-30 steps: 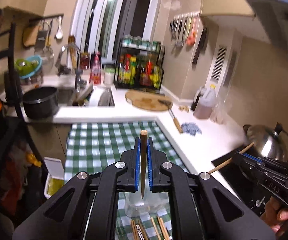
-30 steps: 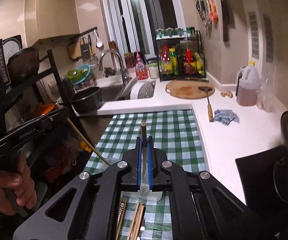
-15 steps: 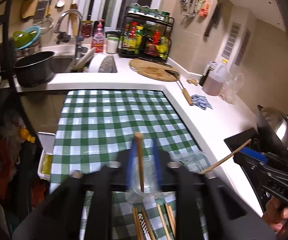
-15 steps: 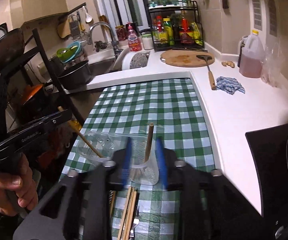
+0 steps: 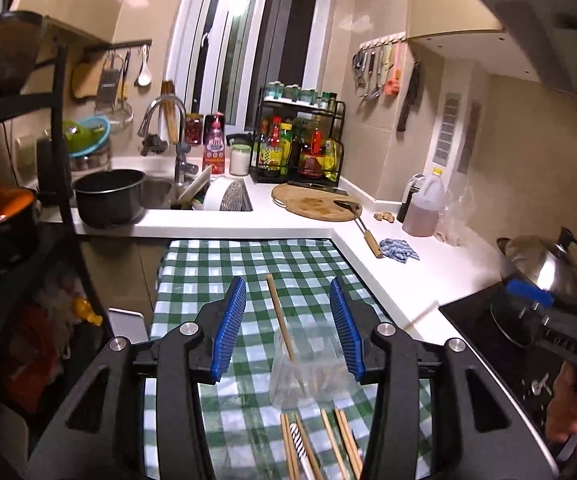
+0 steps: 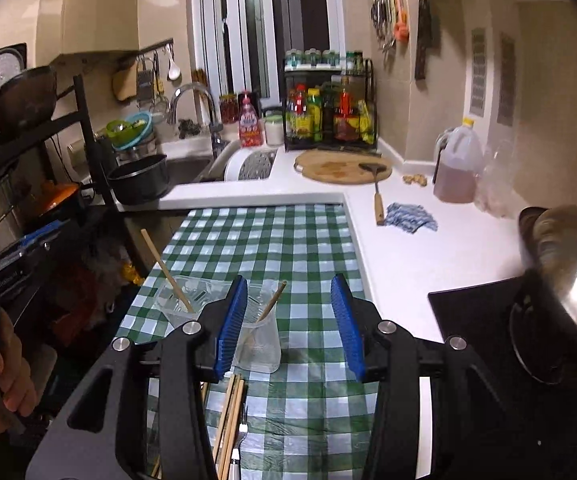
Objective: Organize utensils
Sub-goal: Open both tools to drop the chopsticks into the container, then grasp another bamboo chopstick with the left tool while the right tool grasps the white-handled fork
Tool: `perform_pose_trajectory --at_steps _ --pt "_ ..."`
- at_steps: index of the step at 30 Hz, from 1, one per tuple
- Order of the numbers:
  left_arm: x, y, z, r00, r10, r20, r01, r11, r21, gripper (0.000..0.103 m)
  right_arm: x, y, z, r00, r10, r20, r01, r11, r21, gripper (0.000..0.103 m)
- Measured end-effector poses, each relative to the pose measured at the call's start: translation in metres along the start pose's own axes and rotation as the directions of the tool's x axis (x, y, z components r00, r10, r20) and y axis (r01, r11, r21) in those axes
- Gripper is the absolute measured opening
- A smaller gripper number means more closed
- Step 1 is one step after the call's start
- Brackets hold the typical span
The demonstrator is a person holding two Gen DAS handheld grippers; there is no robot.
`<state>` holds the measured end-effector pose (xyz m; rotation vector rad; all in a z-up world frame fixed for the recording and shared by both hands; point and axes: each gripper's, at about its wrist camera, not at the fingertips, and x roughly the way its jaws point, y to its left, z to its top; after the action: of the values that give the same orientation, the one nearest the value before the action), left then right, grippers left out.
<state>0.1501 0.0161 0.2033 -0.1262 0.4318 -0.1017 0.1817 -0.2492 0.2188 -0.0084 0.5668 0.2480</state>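
My left gripper (image 5: 288, 320) is open and empty above a clear plastic cup (image 5: 300, 372) on the green checked cloth (image 5: 216, 264); a wooden chopstick (image 5: 280, 324) stands tilted in that cup. My right gripper (image 6: 288, 320) is open and empty above a second clear cup (image 6: 260, 344) that holds a chopstick (image 6: 272, 300). The first cup (image 6: 180, 300) with its chopstick (image 6: 164, 268) shows to its left. Several loose chopsticks (image 5: 320, 444) lie on the cloth in front of the cups, also in the right wrist view (image 6: 228, 420) beside a fork (image 6: 240, 436).
White counter (image 5: 428, 272) runs along the right with a blue rag (image 5: 398, 249), a spatula (image 5: 362, 226) on a round cutting board (image 5: 312, 202), a jug (image 5: 424, 204), a black cooktop (image 5: 500, 340) and a steel pot lid (image 5: 544, 268). Sink, black pot (image 5: 108, 196) and bottle rack (image 5: 300, 148) at the back.
Both grippers have opened and let go of their chopsticks, which now stand in the two clear cups. Both grippers tilted down toward the cloth, then rose again.
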Motion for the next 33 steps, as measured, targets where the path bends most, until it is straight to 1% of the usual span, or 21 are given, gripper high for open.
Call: perform_pose_trajectory --at_steps 2,3,4,5,6,7,8,9,10,11,12,14,17,20,22,26,28,29,30,32,33 --pt "-0.016 -0.002 -0.016 1.0 0.003 0.004 -0.004 1.0 0.017 0.037 -0.021 0.0 -0.009 0.999 0.0 0.048 0.001 1.0 -0.008 0.044" --pt "-0.021 -0.003 -0.023 1.0 0.004 0.0 -0.004 1.0 0.022 0.029 -0.032 0.0 -0.017 0.998 0.002 0.07 -0.001 1.0 -0.012 0.043" --pt "-0.027 -0.003 -0.033 1.0 0.002 -0.003 -0.002 1.0 0.026 0.024 -0.039 0.001 -0.023 0.997 0.004 0.083 -0.003 1.0 -0.013 0.042" --pt "-0.032 -0.003 -0.041 1.0 -0.007 -0.002 0.007 1.0 0.025 0.022 -0.047 0.001 -0.032 0.996 0.014 0.093 -0.013 1.0 -0.014 0.036" --pt "-0.04 -0.002 -0.054 1.0 -0.02 0.002 0.02 1.0 0.024 0.017 -0.052 0.002 -0.039 0.995 0.025 0.096 -0.024 1.0 -0.015 0.027" --pt "-0.045 -0.001 -0.066 1.0 -0.027 0.003 0.026 0.999 0.028 0.014 -0.056 0.003 -0.049 0.995 0.039 0.096 -0.038 0.999 -0.016 0.022" --pt "-0.049 0.0 -0.077 1.0 -0.028 0.0 0.028 0.999 0.031 0.014 -0.059 0.004 -0.06 0.994 0.056 0.089 -0.054 0.998 -0.019 0.014" --pt "-0.052 0.001 -0.086 1.0 -0.03 -0.005 0.03 0.999 0.029 0.013 -0.059 0.006 -0.072 0.994 0.073 0.08 -0.072 0.997 -0.022 0.01" --pt "-0.053 0.002 -0.097 0.999 -0.033 -0.015 0.033 0.999 0.023 0.009 -0.06 0.007 -0.081 0.994 0.083 0.073 -0.082 0.996 -0.024 0.009" --pt "-0.054 0.003 -0.112 0.999 -0.035 -0.032 0.035 0.999 0.014 0.008 -0.059 0.008 -0.093 0.994 0.09 0.064 -0.089 0.996 -0.023 0.008" --pt "-0.054 0.003 -0.121 0.999 -0.032 -0.044 0.033 0.999 0.01 0.008 -0.056 0.009 -0.105 0.994 0.098 0.046 -0.097 0.995 -0.02 0.008" --pt "-0.051 0.003 -0.148 0.996 -0.019 -0.085 0.018 1.0 -0.008 0.004 -0.046 0.009 -0.125 0.994 0.113 0.007 -0.113 0.994 -0.002 0.008" --pt "-0.043 0.004 -0.181 0.989 -0.018 -0.147 0.012 0.999 -0.043 0.004 -0.028 0.013 -0.157 0.988 0.141 -0.067 -0.14 0.99 0.029 0.009" --pt "-0.036 0.004 -0.216 0.978 -0.015 -0.21 -0.001 0.997 -0.073 0.004 -0.013 0.021 -0.185 0.981 0.155 -0.119 -0.153 0.988 0.031 0.011" --pt "-0.029 0.006 -0.238 0.966 -0.016 -0.257 -0.009 0.995 -0.095 0.004 -0.003 0.026 -0.197 0.974 0.169 -0.151 -0.166 0.986 0.028 0.011" --pt "-0.02 0.008 -0.257 0.955 -0.025 -0.297 -0.01 0.993 -0.116 0.004 0.015 0.036 -0.22 0.958 0.189 -0.216 -0.191 0.981 0.009 0.013" --pt "-0.018 0.008 -0.259 0.955 -0.028 -0.296 -0.007 0.993 -0.115 0.004 0.023 0.038 -0.229 0.95 0.181 -0.253 -0.185 0.983 0.007 0.017" --pt "-0.018 0.008 -0.26 0.955 -0.03 -0.295 -0.003 0.994 -0.109 0.004 0.026 0.039 -0.232 0.946 0.177 -0.272 -0.183 0.983 0.004 0.021" --pt "-0.018 0.007 -0.262 0.954 -0.03 -0.298 -0.001 0.995 -0.103 0.004 0.029 0.041 -0.235 0.942 0.17 -0.291 -0.177 0.984 0.0 0.023" --pt "-0.015 0.006 -0.266 0.948 -0.033 -0.316 0.001 0.995 -0.101 0.004 0.033 0.044 -0.24 0.935 0.157 -0.317 -0.17 0.985 -0.014 0.037" --pt "-0.013 0.007 -0.268 0.946 -0.037 -0.323 0.003 0.994 -0.105 0.004 0.036 0.045 -0.242 0.932 0.152 -0.328 -0.168 0.986 -0.021 0.039"
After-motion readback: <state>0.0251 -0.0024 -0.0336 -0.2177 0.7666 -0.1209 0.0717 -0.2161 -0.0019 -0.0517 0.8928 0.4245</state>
